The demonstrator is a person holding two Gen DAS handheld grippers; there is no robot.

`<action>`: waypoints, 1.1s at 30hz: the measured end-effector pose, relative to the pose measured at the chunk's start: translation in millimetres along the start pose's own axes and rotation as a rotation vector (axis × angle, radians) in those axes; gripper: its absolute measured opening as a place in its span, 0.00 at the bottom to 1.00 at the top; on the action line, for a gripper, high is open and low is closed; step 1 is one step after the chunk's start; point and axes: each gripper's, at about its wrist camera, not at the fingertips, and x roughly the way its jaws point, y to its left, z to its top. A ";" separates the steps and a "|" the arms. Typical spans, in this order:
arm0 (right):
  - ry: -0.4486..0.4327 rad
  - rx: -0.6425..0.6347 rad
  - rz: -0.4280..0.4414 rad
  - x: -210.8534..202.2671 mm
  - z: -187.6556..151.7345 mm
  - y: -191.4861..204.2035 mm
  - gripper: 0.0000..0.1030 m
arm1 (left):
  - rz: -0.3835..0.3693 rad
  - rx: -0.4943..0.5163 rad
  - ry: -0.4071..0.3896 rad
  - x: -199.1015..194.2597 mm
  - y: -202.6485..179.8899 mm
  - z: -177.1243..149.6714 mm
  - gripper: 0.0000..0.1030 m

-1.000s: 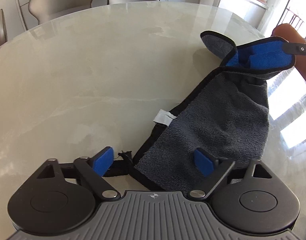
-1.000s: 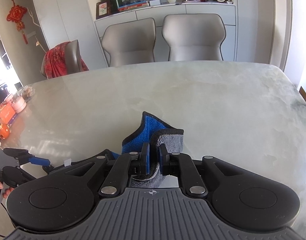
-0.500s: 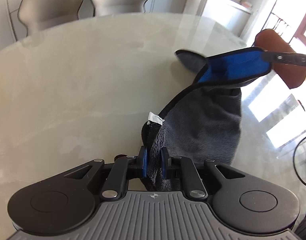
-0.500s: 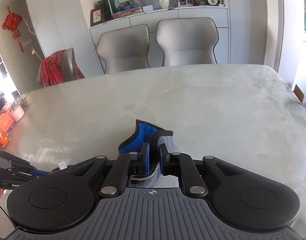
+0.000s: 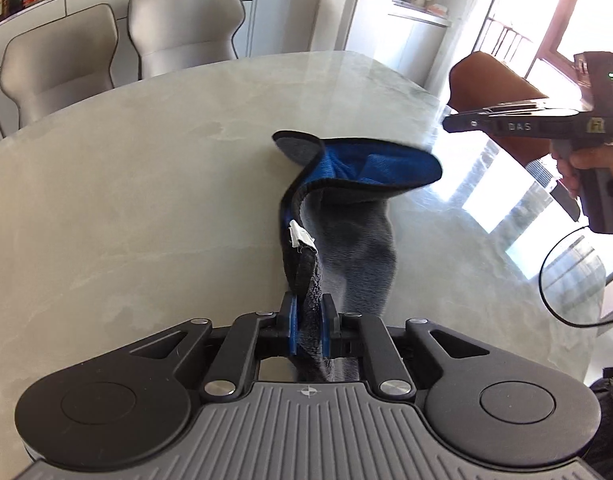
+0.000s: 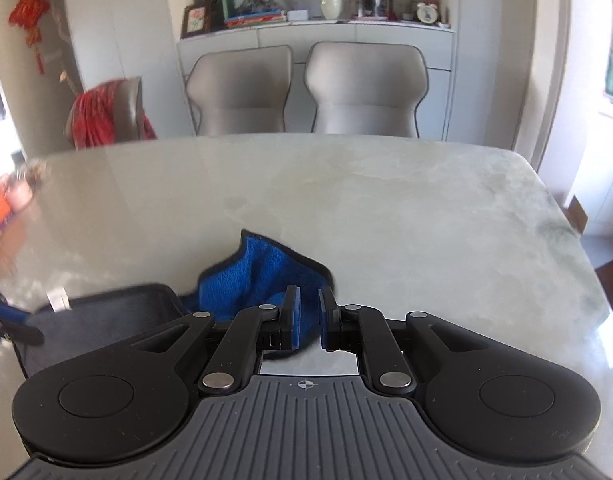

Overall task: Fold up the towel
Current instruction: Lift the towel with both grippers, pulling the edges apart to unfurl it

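Note:
The towel (image 5: pixel 358 248) is grey on one side and blue on the other, with a black hem and a white tag (image 5: pixel 300 237). My left gripper (image 5: pixel 308 330) is shut on its near corner and holds it above the marble table (image 5: pixel 126 208). In the left wrist view the far blue edge droops free, apart from the right gripper's fingers (image 5: pixel 478 123), which hang above it. In the right wrist view my right gripper (image 6: pixel 309 316) has its jaws slightly apart, with nothing between them; the blue fold of the towel (image 6: pixel 262 276) lies just below and left of them.
Two grey chairs (image 6: pixel 306 92) stand at the table's far side, and a chair with a red cloth (image 6: pixel 102 116) at the left. A brown chair (image 5: pixel 502 96) stands by the right edge. A black cable (image 5: pixel 562 280) hangs near the right hand.
My right gripper has let go of the towel's far corner and pulled away; the edge has dropped. My left gripper, open a second ago, has closed on the near corner and lifted it.

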 end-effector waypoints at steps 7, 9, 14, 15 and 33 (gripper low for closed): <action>0.066 -0.144 -0.011 7.6 -3.5 0.2 0.16 | -0.023 0.068 0.021 -11.4 -16.9 -4.3 0.09; 0.063 -0.198 0.041 10.6 -3.8 4.6 0.40 | -0.020 0.069 0.024 -9.7 -19.2 -4.8 0.09; 0.135 -0.456 0.161 34.0 -12.3 42.9 0.48 | 0.008 0.044 0.014 -12.0 -16.9 -1.1 0.09; 0.145 -0.520 0.177 39.9 -18.1 52.8 0.48 | 0.012 0.038 0.005 -13.9 -15.7 0.6 0.09; 0.194 -0.510 0.082 83.7 -57.9 52.3 0.04 | 0.075 0.097 -0.058 -52.4 -16.3 33.0 0.09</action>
